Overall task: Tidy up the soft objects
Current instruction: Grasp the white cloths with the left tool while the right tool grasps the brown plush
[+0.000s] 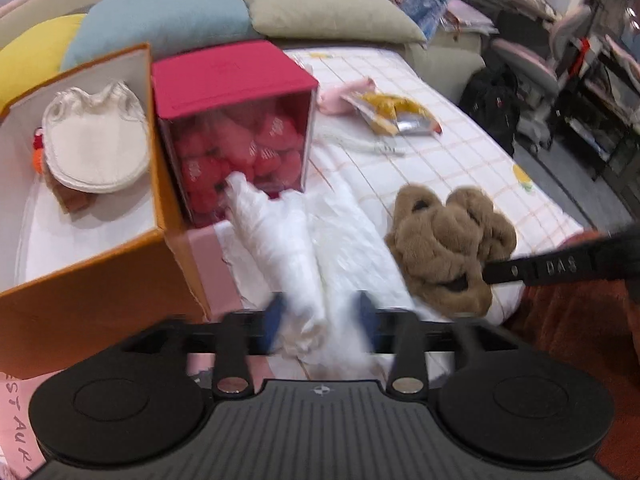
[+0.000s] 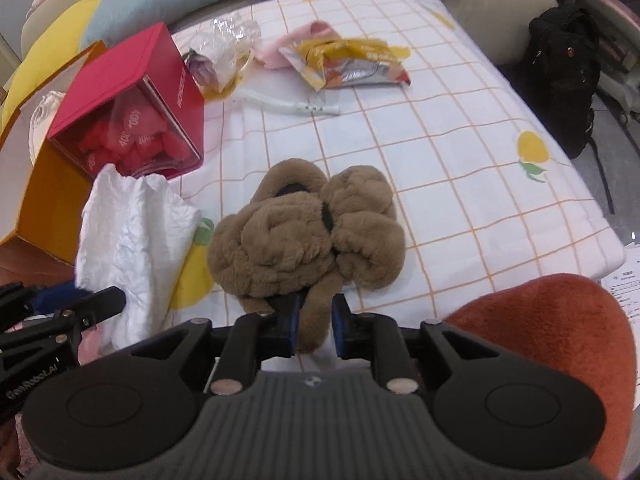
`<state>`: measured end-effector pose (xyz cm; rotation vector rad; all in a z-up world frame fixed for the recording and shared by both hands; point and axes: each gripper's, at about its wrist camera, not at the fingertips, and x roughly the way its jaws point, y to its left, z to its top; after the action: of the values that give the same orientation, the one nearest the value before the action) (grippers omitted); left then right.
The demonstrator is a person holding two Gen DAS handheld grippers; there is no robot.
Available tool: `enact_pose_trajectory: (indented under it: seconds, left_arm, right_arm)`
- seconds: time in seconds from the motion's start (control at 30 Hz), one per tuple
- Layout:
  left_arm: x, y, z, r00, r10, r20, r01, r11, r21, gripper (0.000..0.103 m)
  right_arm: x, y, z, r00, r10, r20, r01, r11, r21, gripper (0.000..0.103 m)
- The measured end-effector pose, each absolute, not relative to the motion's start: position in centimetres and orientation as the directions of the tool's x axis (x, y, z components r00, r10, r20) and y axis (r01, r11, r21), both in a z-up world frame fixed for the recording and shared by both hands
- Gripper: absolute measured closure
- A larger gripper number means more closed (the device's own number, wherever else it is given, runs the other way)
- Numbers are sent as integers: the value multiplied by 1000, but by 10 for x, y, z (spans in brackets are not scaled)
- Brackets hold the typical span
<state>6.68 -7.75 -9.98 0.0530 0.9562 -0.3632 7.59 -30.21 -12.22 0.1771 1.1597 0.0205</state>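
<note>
A brown plush toy (image 2: 308, 228) lies crumpled on the checked bed sheet (image 2: 440, 152). My right gripper (image 2: 316, 322) is shut on a limb of the toy at its near edge, the blue pads pressing it from both sides. In the left wrist view the toy (image 1: 444, 236) sits to the right, and one black finger (image 1: 540, 270) of the right gripper reaches it. A crumpled white bag (image 1: 280, 240) runs from the red box toward me. My left gripper (image 1: 320, 316) stands open around the bag's near end, blurred. In the right wrist view the bag (image 2: 132, 220) lies left of the toy.
An orange box (image 1: 80, 280) at the left holds a white drawstring pouch (image 1: 96, 140). Beside it stands a red box (image 1: 232, 76) with red items behind a clear front. A snack wrapper (image 2: 348, 64) and a white tube (image 2: 288, 106) lie farther back. A rust cushion (image 2: 560, 340) is near right.
</note>
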Motion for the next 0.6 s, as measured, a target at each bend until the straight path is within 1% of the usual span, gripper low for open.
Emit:
enact_pose_trajectory:
  seconds: [0.03, 0.07, 0.1, 0.17, 0.23, 0.3, 0.33, 0.4, 0.5, 0.53, 0.6]
  left_arm:
    - [67, -77, -99, 537, -273, -798, 316, 942, -110, 27]
    - [68, -77, -99, 546, -265, -795, 314, 944, -100, 26]
    - [71, -79, -101, 547, -254, -798, 314, 946, -85, 24]
    - [77, -84, -108, 548, -235, -803, 321, 945, -57, 24]
    - [83, -89, -116, 535, -222, -815, 332, 943, -39, 23]
    - [87, -93, -124, 515, -235, -824, 349, 936, -49, 20]
    - [88, -95, -127, 512, -239, -825, 359, 932, -47, 19]
    - [88, -98, -130, 513, -243, -823, 382, 923, -35, 19]
    - [82, -98, -126, 498, -329, -802, 462, 884, -76, 18]
    - [79, -97, -124, 493, -354, -795, 479, 873, -92, 15]
    - [78, -95, -121, 471, -392, -790, 490, 861, -135, 13]
  right_arm:
    - [73, -304, -120, 415, 115, -903, 79, 984, 162, 77]
    - [71, -305, -118, 431, 122, -894, 80, 982, 172, 65]
    - [70, -306, -116, 446, 126, -886, 83, 980, 181, 60]
    - [72, -307, -115, 465, 129, -876, 93, 977, 194, 46]
    - [75, -309, -117, 481, 129, -867, 107, 973, 204, 37]
    - [81, -313, -120, 486, 144, -862, 134, 962, 236, 36]
    - [83, -316, -121, 493, 156, -856, 153, 953, 262, 33]
    - [89, -320, -126, 502, 165, -849, 191, 936, 294, 32]
    - [99, -323, -134, 500, 179, -847, 220, 920, 324, 31]
    - [101, -324, -137, 493, 180, -851, 226, 918, 326, 30]
    - [104, -325, -142, 480, 194, -856, 237, 910, 339, 30]
